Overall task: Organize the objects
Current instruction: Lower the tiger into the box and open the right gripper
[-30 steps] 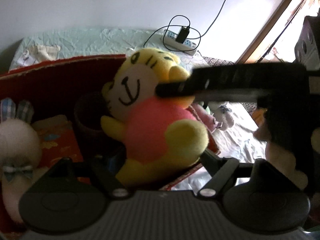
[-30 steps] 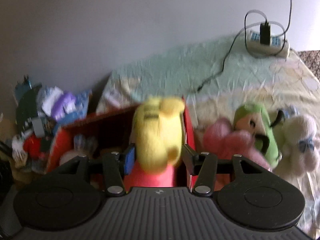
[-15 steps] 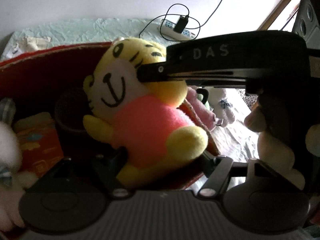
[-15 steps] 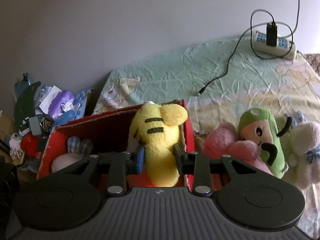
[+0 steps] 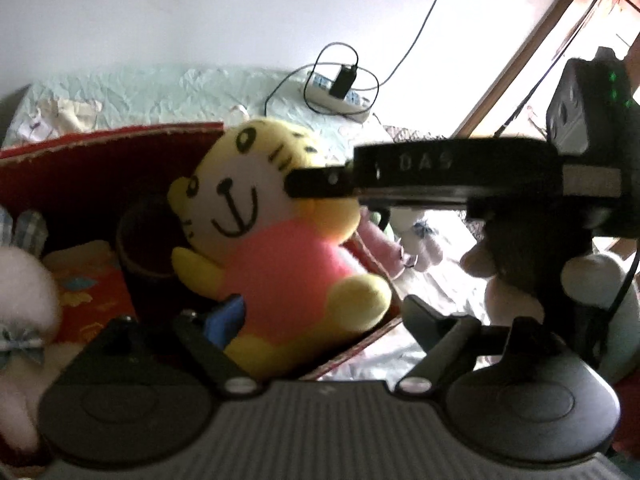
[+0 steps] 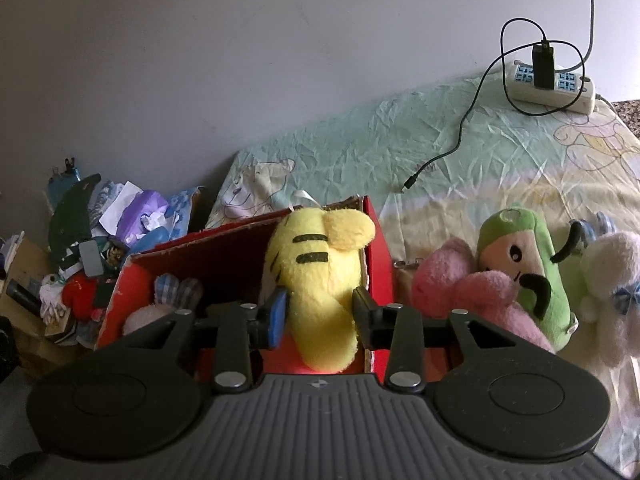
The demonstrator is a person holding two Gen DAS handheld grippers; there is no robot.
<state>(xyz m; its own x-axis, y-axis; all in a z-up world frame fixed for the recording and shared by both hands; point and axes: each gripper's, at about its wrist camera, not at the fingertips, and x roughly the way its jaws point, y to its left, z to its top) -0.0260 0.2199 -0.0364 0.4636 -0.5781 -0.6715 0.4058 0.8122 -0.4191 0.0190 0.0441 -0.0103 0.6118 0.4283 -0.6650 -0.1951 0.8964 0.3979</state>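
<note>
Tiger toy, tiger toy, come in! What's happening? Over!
Left gripper open, jaws just widened around tiger toy. Right gripper shut on its head, jaws just eased wider. Toy sits in red box, white bunny beside.

Left gripper [image 5: 316, 316] jaws just widened off the tiger plush [image 5: 276, 248] — right gripper [image 6: 318, 312] jaws eased slightly.

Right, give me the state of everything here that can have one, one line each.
red box: open-topped, plush toys inside.
yellow tiger plush: sitting in the red box, between both grippers' fingers.
right gripper: pads on the yellow tiger plush, jaws have just been opening.
left gripper: open around the plush, jaws have just been opening.
charger: plugged into the power strip.
cable's free end: unplugged, lying loose.
</note>
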